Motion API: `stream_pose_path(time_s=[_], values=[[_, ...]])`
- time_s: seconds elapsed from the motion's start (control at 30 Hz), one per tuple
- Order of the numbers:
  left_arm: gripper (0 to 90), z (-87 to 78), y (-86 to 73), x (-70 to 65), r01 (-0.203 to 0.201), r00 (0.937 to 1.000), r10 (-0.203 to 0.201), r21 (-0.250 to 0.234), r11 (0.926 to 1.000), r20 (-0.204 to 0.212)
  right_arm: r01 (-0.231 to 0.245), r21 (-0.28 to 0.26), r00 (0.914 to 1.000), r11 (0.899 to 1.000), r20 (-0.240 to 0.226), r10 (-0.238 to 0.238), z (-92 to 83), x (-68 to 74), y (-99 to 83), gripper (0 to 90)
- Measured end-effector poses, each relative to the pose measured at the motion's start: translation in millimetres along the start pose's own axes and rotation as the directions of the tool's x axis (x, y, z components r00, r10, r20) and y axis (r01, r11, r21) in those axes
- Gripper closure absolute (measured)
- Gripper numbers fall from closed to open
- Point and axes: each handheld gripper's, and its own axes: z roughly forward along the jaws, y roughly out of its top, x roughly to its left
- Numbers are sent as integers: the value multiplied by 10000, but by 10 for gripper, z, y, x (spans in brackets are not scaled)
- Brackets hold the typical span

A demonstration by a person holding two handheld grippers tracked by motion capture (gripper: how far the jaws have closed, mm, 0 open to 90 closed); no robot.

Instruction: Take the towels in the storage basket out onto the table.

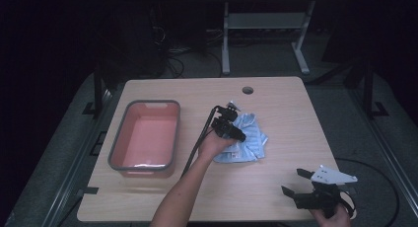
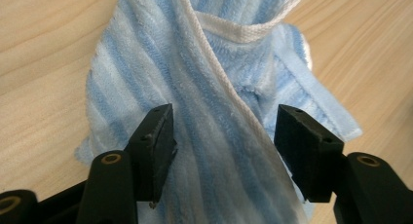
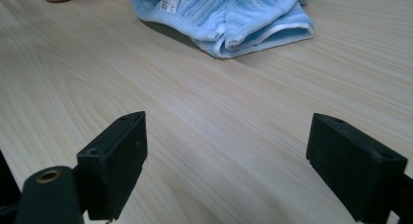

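towel: soft, limp, light | hold advised at hemmed fold, 12 o'clock | left gripper fingers parted, unpressed | right gripper fingers wide, nothing held

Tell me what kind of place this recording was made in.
Probably a lab or workshop set up for recording handling tasks. A plain wooden table stands in a dark room, with cables on the floor behind it and the frame of another desk. On the table are a blue towel and a pink tub.

A pink tub (grey-rimmed) sits on the wooden table, left side.
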Motion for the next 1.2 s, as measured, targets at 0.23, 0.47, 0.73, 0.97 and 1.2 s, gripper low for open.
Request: stream_pose_path(time_s=[0.23,0.47,0.73,0.97,1.2], values=[[390,-84,-30,-4,152,9997,-145,-401,9991,197,-9,33,10000,10000,7,9,13,-1,1,144],[384,-196,-49,-2,162,9995,-143,-730,9972,269,-47,49,10000,10000,50,47,9,-9,1,145],[377,-285,-97,19,-32,9994,57,-761,9971,331,-51,16,9999,10000,87,51,2,-20,5,144],[362,-359,-137,13,-72,9990,112,-894,9960,438,-66,7,9999,10000,143,66,-4,-31,6,145],[362,-428,-210,-21,-258,9979,318,-1043,9942,561,-83,28,9998,10000,180,82,-6,-46,4,144]])
